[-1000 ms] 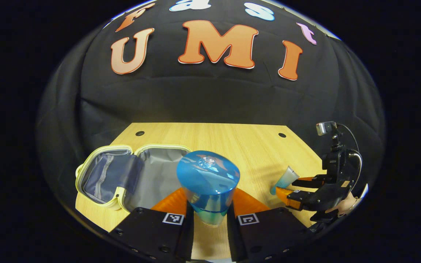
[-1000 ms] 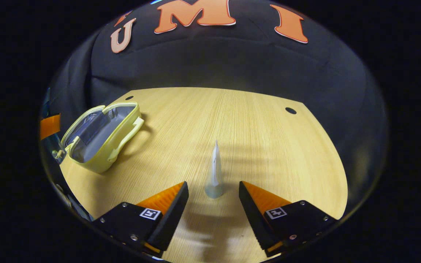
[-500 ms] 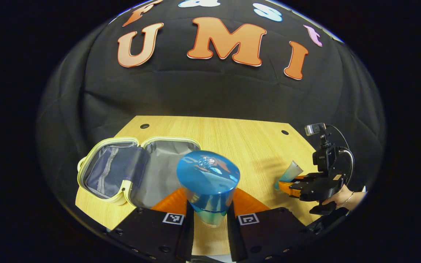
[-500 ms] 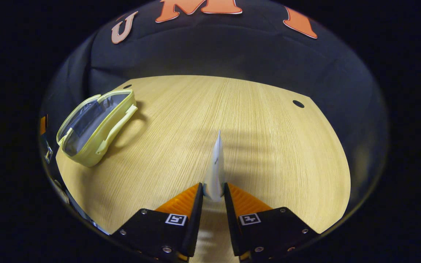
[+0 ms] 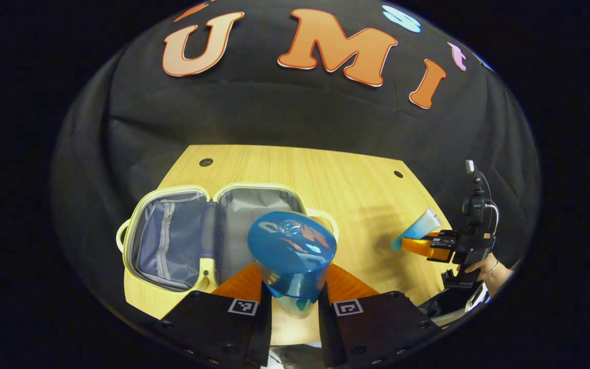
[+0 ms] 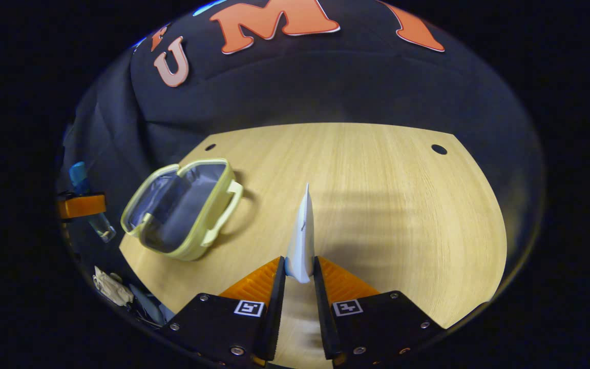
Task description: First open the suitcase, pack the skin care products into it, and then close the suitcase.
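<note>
The suitcase (image 5: 208, 233) lies open on the bench (image 5: 356, 189), toward its left side. The left claw (image 5: 292, 307) holds a bottle (image 5: 291, 256) just before the suitcase; the right claw (image 6: 299, 302) holds a tube (image 6: 301, 241) well to its right.

Apart from the booth wall's lettering, nothing here can be read. The left gripper (image 5: 292, 323) carries a small square black-and-white marker on each finger, at about six o'clock in the left gripper view; these are coded patterns, not letters. The right gripper (image 6: 298, 320) bears two like markers in the right gripper view. A tiny dark mark on the white tube (image 6: 302, 241) is too small to make out.
</note>
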Available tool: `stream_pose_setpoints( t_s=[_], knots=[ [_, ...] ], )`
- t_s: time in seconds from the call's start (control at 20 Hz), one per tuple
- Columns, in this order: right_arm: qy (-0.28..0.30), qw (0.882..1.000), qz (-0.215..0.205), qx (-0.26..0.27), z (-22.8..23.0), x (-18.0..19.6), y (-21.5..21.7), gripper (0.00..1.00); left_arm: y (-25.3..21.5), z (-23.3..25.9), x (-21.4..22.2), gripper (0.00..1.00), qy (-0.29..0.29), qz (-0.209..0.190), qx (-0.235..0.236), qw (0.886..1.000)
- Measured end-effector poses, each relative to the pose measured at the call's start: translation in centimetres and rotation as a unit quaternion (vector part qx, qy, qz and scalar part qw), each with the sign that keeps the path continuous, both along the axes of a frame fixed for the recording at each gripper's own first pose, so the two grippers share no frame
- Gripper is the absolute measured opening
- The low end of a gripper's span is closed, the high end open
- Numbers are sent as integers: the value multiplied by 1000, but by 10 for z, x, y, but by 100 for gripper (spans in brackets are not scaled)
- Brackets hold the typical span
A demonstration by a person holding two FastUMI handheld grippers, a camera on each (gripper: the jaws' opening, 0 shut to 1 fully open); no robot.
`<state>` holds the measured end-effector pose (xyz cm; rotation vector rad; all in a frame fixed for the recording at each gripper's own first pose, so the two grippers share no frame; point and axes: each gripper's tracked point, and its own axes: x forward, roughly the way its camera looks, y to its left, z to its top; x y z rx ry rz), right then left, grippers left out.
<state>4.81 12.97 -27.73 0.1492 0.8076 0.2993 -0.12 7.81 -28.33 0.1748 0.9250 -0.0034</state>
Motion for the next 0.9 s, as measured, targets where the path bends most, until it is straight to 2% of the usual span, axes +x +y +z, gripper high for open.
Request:
stream_pose_setpoints(
  t_s=[0.15, 0.2, 0.25, 0.3, 0.45, 0.5, 0.55, 0.6, 0.9],
  knots=[
    [-1, 999, 9, 32, 20, -9, 19, 35, 28, -6, 8, 39, 67, 1, 2, 998],
    [0, 999, 10, 44, 25, -13, 25, 30, 39, -14, 10, 39, 91, 5, 6, 996],
    [2, 998, 10, 54, 27, -17, 29, 30, 49, -24, 12, 39, 120, 10, 8, 993],
    [3, 998, 8, 60, 30, -20, 32, 35, 54, -37, 13, 39, 148, 15, 7, 989],
    [10, 997, -1, 71, 33, -27, 34, 35, 57, -71, 22, 39, 216, 25, 12, 976],
    [12, 997, -5, 73, 35, -30, 32, 35, 55, -79, 22, 39, 230, 27, 16, 973],
    [12, 997, -9, 73, 36, -31, 29, 30, 53, -83, 28, 39, 241, 25, 18, 970],
    [13, 997, -15, 72, 35, -32, 26, 35, 54, -87, 32, 39, 251, 24, 22, 967],
    [22, 996, -49, 71, 31, -44, 8, 35, 66, -133, 59, 39, 273, 16, 53, 960]
  ],
)
